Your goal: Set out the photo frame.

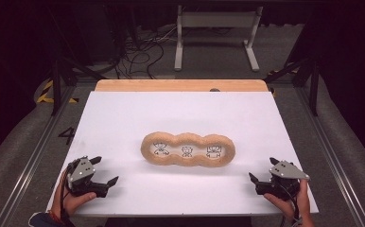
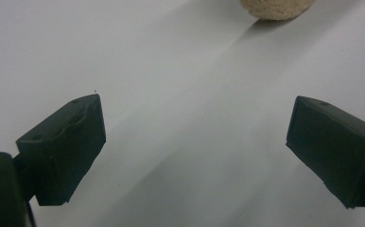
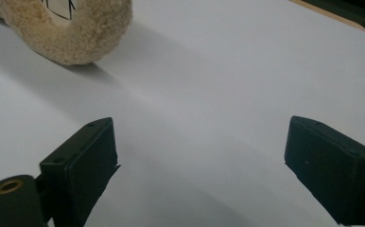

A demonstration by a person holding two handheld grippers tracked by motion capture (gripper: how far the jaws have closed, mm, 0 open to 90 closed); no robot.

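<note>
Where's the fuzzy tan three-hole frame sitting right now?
In the high view the fuzzy frame lies flat near the middle of the white sheet, between and ahead of the left tongs and right tongs, touching neither.

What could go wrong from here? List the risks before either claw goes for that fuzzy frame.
1. The tan, fuzzy, three-holed frame looks soft, so a grip at one end may let the rest sag or drag.
2. It lies flat on the white sheet; a low pinch could catch and crease the sheet.
3. The left claw and right claw both stand open and apart from it; uneven approaches may push it askew.
</note>
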